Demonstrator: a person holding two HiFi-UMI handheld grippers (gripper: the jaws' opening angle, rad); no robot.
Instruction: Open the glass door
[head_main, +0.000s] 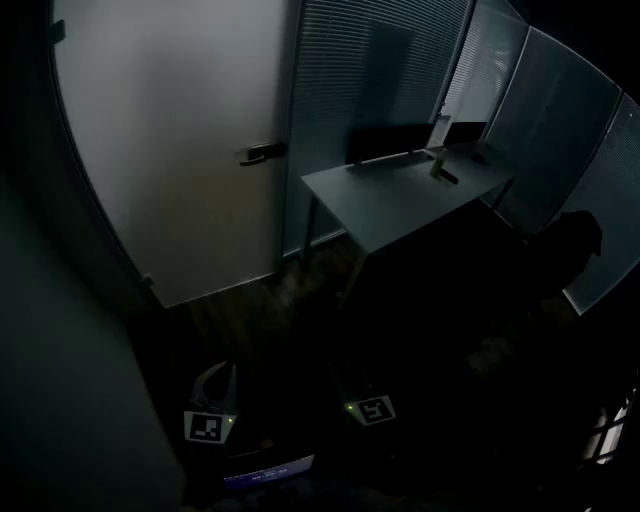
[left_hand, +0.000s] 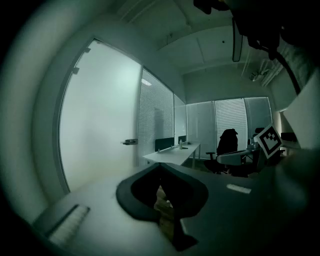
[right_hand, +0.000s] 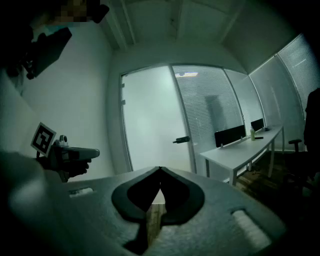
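left gripper (left_hand: 160, 167), right gripper (right_hand: 160, 171) both pressed together, empty; glass door (head_main: 170, 140) closed, well apart ahead.

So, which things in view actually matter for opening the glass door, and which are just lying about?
For the job:
glass door
door handle
left claw, shut, empty
right claw, shut, empty

Lying about:
desk
black desk screen
bottle on the desk
office chair
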